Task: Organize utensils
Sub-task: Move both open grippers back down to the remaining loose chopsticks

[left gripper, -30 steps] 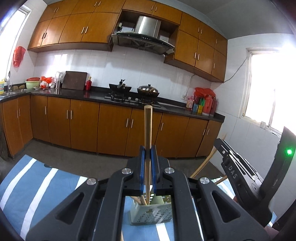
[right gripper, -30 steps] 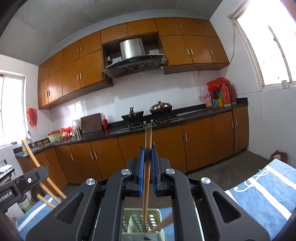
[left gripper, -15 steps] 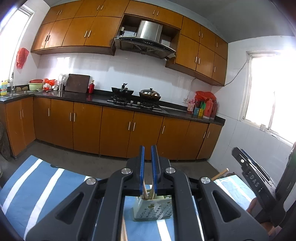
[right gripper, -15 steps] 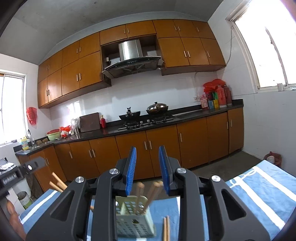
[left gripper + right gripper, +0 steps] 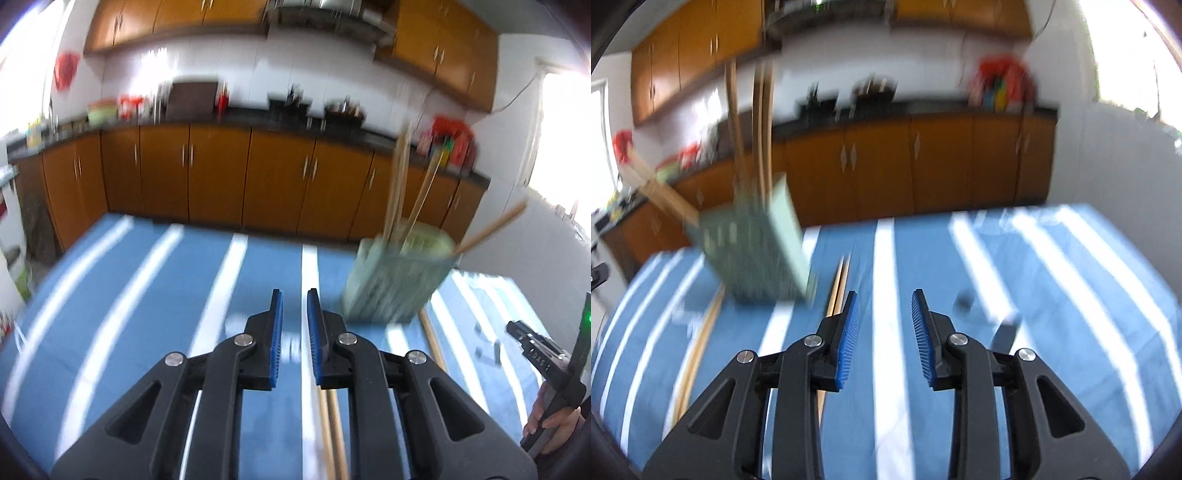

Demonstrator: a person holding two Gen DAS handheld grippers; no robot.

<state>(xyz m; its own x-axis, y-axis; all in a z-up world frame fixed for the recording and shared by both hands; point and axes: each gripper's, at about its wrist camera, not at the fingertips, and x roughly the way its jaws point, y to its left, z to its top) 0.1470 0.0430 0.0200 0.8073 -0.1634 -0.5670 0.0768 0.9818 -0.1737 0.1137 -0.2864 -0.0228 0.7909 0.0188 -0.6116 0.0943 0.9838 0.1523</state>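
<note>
A blue cloth [image 5: 155,295] with white stripes covers the near surface in both views. Beyond the cloth runs a row of brown base cabinets [image 5: 218,173] under a dark counter [image 5: 243,120]. On the counter, left of the stove, stand a dark board [image 5: 192,99], a red bottle [image 5: 221,101] and a green bowl [image 5: 99,112]. 2 dark pots [image 5: 846,94] sit on the stove, blurred. At the counter's right end are red bags and coloured bottles [image 5: 448,142]. Brown wall cabinets [image 5: 173,22] hang above the counter on white tile. A bright window [image 5: 561,129] lies right of the counter.
</note>
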